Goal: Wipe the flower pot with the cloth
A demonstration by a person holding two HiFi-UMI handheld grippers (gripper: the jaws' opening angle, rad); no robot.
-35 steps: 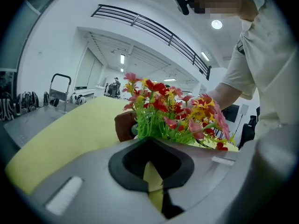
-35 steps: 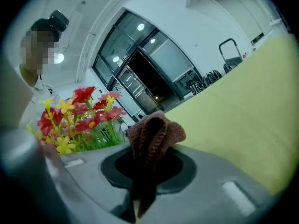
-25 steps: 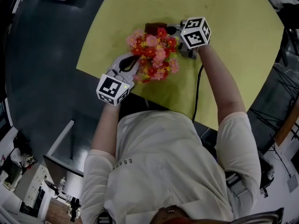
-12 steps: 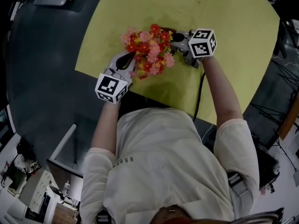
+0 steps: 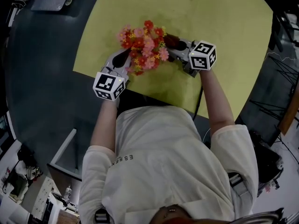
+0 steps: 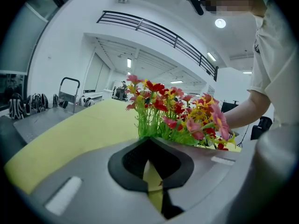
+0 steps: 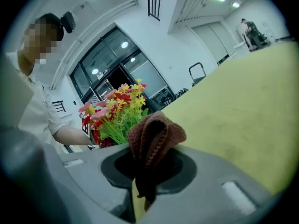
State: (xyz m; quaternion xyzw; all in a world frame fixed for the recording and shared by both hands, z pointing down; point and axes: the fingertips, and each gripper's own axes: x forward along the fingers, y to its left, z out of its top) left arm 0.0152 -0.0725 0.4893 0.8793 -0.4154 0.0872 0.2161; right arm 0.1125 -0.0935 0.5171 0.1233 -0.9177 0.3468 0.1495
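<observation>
Yellow-green round tabletop [image 5: 210, 13] holds the red-and-pink-flowered flower pot [image 5: 142, 45] between my grippers, blooms hiding its body. My right gripper [image 5: 176, 44] clamps a brown knitted cloth [image 7: 154, 134]; my left gripper [image 5: 125, 58] is clenched, empty.

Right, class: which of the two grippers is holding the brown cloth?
The right gripper: the brown cloth is pinched between its jaws. The left gripper has its jaws shut with no cloth in them.
</observation>
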